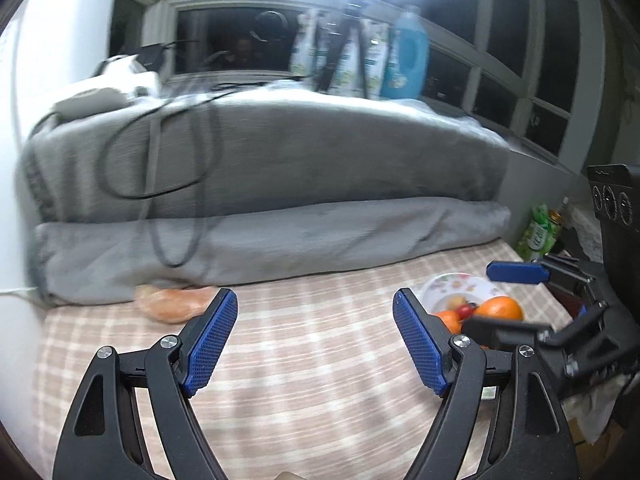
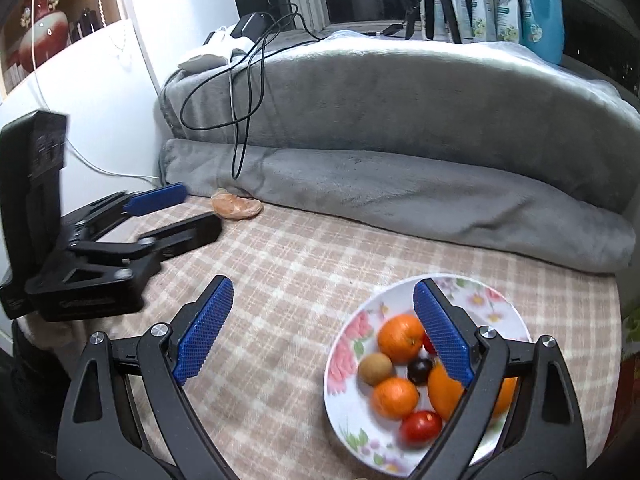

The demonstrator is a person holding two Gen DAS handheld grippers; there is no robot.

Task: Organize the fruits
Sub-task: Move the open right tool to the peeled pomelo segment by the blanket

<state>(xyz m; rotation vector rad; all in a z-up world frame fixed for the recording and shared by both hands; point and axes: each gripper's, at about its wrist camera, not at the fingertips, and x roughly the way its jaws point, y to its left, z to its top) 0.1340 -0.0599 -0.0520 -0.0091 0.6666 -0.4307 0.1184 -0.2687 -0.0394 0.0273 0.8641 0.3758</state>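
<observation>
Item: left gripper (image 1: 314, 344). State: jaws spread wide, nothing between them, hovering over the checked tablecloth (image 1: 304, 380). Seen from the right wrist view it sits at the table's left edge, pointing toward the grey blanket (image 2: 400, 128).

Item: right gripper (image 2: 322, 334). State: jaws spread wide, holding nothing, poised above the near-left rim of the floral plate (image 2: 348, 364); its right finger overlaps the plate in view, contact not determinable.

Item: plate contents. Two small oranges (image 2: 401, 338), one larger orange partly hidden behind the finger, a brown kiwi-like fruit (image 2: 375, 369), a dark plum-like fruit (image 2: 420, 372), a red tomato-like fruit (image 2: 422, 427). All lie close together, several touching.

Item: loose fruit. A bagged orange-coloured fruit (image 2: 236, 206), apparently in thin plastic, lies against the blanket's lower fold, well apart from the plate and nearer the left gripper.

Handling note (judgement): the remaining step appears to be bringing the bagged fruit to the plate. The left gripper is better placed. Approach low and level, close on the fruit body rather than the slack plastic, squeeze gently, and set it into the plate's bare far side without nudging the round fruits.
</observation>
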